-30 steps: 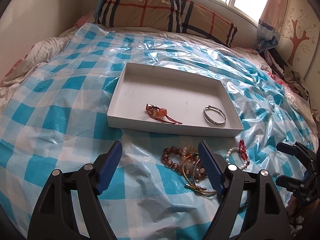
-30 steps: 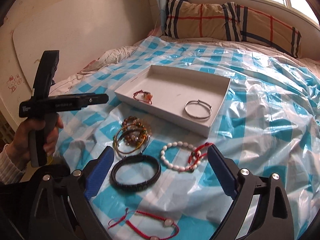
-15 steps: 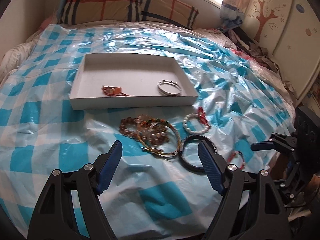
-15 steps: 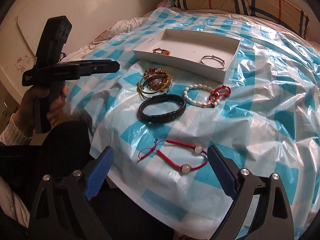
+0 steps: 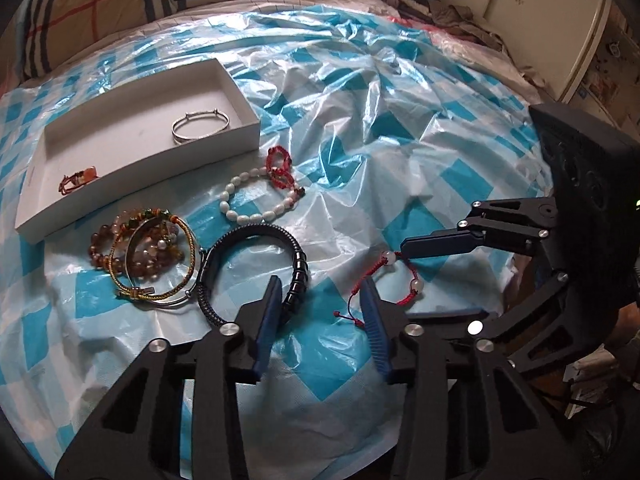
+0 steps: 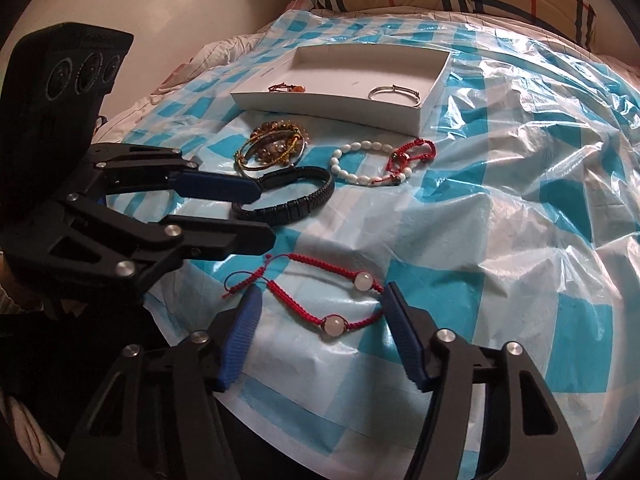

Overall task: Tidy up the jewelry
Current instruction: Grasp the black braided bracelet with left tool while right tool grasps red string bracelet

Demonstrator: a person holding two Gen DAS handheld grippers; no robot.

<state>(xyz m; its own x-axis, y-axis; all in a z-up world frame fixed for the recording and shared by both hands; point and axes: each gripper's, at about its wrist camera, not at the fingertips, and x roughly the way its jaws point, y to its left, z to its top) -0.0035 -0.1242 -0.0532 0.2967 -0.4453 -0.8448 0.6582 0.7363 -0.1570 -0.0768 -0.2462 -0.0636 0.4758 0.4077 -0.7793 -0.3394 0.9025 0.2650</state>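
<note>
1. I held the right claw [image 6: 320,336] spread, its fingers on either side of the red cord bracelet [image 6: 320,300] near the bed's front edge. Nothing was pinched.
2. I held the left claw [image 5: 320,312] spread as well, empty, low over the sheet [image 5: 400,160] between the black bracelet [image 5: 256,264] and the red cord bracelet.
3. The white box [image 5: 240,136] lay farther back. It held a silver bangle [image 5: 200,124] and a small red piece [image 5: 76,180].
4. Outside the box, I noted the bead pile [image 5: 144,252], the pearl bracelet [image 5: 256,196] and the black bracelet.
5. Risk, as I judged it: the red cord lay flat on slick, wrinkled plastic. Closing the right claw might gather the sheet with the cord, or let the cord slide out.
6. Risk: the loose tails could snag and drag the bracelet off the bed edge.
7. Risk: both claws worked close together and might collide.
</note>
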